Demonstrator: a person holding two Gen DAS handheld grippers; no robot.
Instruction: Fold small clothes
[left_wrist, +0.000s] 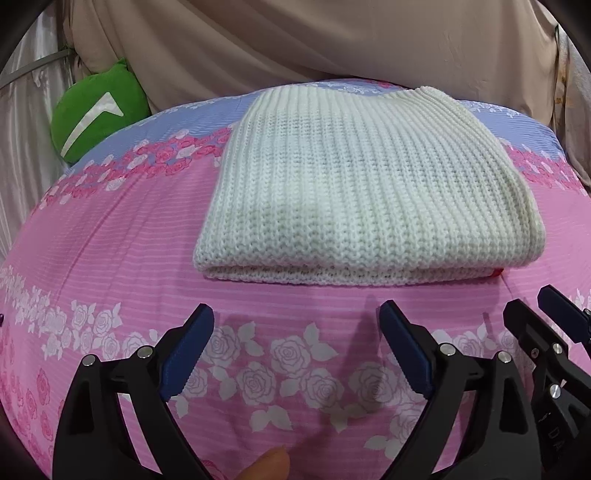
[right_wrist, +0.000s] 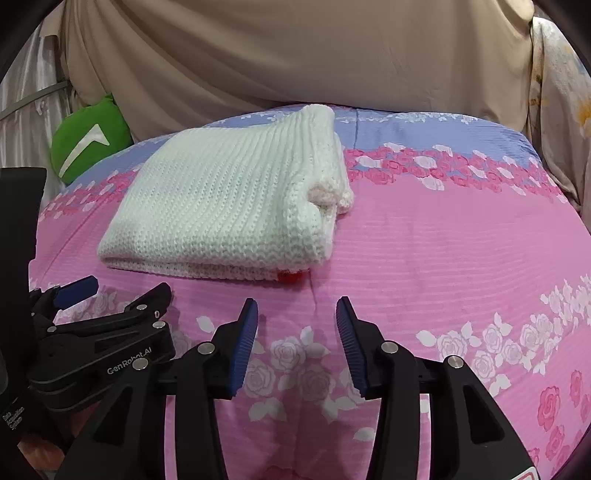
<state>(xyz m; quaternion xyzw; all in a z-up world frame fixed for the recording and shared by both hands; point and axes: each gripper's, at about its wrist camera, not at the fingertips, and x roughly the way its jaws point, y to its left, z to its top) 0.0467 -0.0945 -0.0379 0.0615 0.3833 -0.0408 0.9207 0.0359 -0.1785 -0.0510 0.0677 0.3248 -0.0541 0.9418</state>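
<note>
A white knitted garment (left_wrist: 365, 188) lies folded into a thick rectangle on the pink floral bedsheet (left_wrist: 110, 258). It also shows in the right wrist view (right_wrist: 229, 206), with a small red tag (right_wrist: 290, 277) at its near right corner. My left gripper (left_wrist: 297, 314) is open and empty, just short of the garment's near edge. My right gripper (right_wrist: 297, 308) is open and empty, near the garment's near right corner. Each gripper shows in the other's view: the right one at the right edge (left_wrist: 535, 306), the left one at the left (right_wrist: 122, 291).
A green plush cushion (left_wrist: 96, 118) sits at the back left, also in the right wrist view (right_wrist: 88, 136). Beige drapery (left_wrist: 332, 44) hangs behind the bed. A floral cloth (right_wrist: 561, 110) hangs at the right. Bare sheet (right_wrist: 443, 240) lies right of the garment.
</note>
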